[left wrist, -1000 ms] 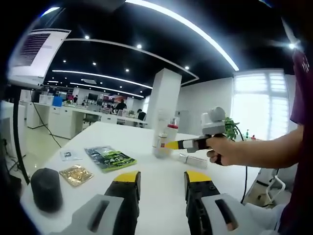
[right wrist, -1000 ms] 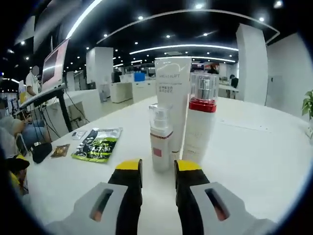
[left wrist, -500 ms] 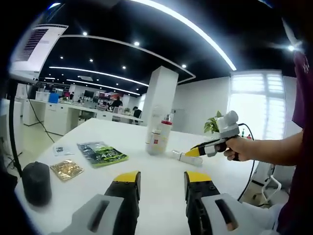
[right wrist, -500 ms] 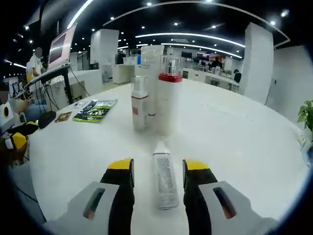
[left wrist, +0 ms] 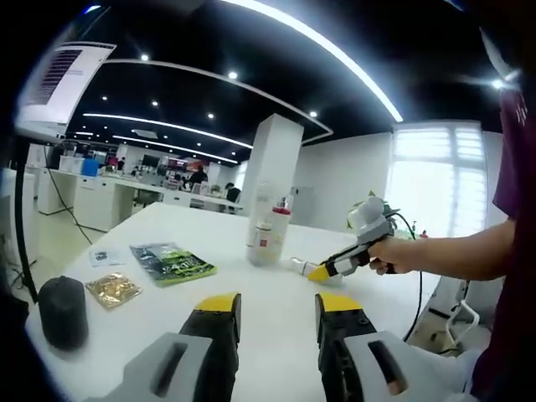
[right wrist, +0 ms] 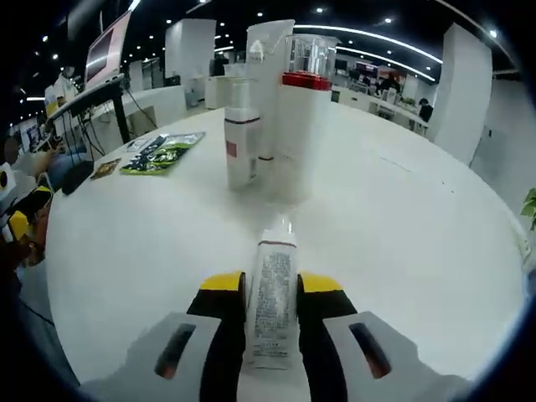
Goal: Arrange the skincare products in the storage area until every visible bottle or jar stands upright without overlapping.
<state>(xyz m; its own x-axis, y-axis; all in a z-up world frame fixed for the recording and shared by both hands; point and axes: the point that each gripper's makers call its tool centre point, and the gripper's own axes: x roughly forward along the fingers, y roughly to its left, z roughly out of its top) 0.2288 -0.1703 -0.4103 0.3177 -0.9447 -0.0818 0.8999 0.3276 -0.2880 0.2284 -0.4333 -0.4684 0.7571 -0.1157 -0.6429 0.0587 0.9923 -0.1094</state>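
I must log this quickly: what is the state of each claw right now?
Left claw: open, holding nothing.
Right claw: closed on the lying white plastic tube with printed text.

Left gripper view: lying tube (left wrist: 299,266) mostly hidden behind the right gripper (left wrist: 319,272), too small to tell if the jaws touch it. Standing bottles (left wrist: 261,239) blur together, labels unreadable. Right gripper view: tube (right wrist: 271,293) lower end hidden between the jaws, print illegible; tall tube (right wrist: 268,84) top cut by the edge.
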